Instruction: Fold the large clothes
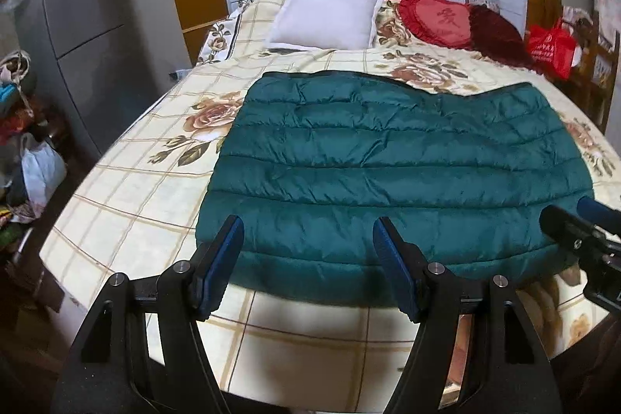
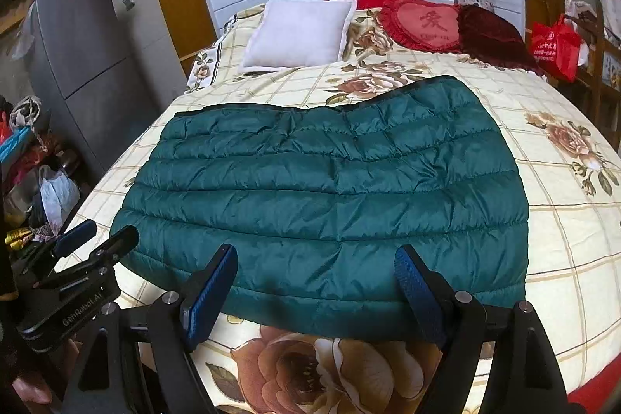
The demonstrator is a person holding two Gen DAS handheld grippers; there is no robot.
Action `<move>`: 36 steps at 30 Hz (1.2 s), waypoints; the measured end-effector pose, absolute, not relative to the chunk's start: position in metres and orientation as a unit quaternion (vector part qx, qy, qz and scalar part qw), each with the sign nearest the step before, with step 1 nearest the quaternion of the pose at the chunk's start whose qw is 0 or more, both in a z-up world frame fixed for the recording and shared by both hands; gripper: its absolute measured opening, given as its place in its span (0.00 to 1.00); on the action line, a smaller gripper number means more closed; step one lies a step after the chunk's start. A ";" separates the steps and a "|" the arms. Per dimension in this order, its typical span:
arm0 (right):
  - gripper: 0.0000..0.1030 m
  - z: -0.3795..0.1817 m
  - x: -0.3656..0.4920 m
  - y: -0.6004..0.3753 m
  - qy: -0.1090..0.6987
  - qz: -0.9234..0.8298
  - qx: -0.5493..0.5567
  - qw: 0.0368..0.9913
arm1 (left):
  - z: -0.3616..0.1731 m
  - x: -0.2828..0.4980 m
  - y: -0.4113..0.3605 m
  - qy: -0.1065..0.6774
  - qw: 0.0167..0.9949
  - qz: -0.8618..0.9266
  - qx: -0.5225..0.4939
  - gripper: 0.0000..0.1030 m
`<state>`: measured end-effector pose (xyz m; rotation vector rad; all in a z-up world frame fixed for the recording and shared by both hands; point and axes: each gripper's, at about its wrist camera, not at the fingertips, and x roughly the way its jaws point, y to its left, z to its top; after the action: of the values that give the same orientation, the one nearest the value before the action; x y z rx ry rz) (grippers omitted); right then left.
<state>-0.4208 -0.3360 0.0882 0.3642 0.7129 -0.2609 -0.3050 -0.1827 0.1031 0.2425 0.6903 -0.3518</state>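
Nearest, the left tool [image 1: 308,231] hangs with its blue pads wide apart and nothing between them, just above the near hem of the green quilted jacket [image 1: 388,173]. The right tool [image 2: 316,260] is likewise spread wide and empty over the same hem; whether either pad brushes the fabric is hard to tell. The jacket lies folded flat mid-bed [image 1: 136,189]. Beyond it rest a white pillow [image 1: 326,14] and a red heart cushion [image 1: 436,20].

Left wrist view looking down past its fingers from the foot of the bed [image 1: 128,189], right wrist view alongside, nearby, both sharing the green quilted garment [image 1: 388,173] (pillows beyond)
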 end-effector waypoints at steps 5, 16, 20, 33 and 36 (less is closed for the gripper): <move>0.79 0.088 -0.421 -0.336 0.346 -0.126 0.177 0.913 | 0.098 -0.306 -0.181 0.344 0.915 -0.180 0.107 0.67; 0.79 0.082 -0.420 -0.332 0.353 -0.122 0.181 0.910 | 0.097 -0.305 -0.177 0.353 0.913 -0.183 0.093 0.67; 0.79 0.080 -0.419 -0.333 0.356 -0.120 0.182 0.909 | 0.097 -0.304 -0.176 0.353 0.912 -0.189 0.087 0.67; 0.79 0.075 -0.414 -0.332 0.362 -0.118 0.184 0.906 | 0.099 -0.306 -0.179 0.347 0.913 -0.196 0.088 0.67; 0.79 0.075 -0.413 -0.332 0.363 -0.118 0.185 0.906 | 0.098 -0.305 -0.179 0.348 0.912 -0.196 0.089 0.67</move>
<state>-0.4132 -0.3323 0.0747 0.3813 0.7492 -0.2429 -0.3053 -0.1790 0.0983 0.1828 0.7169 -0.4041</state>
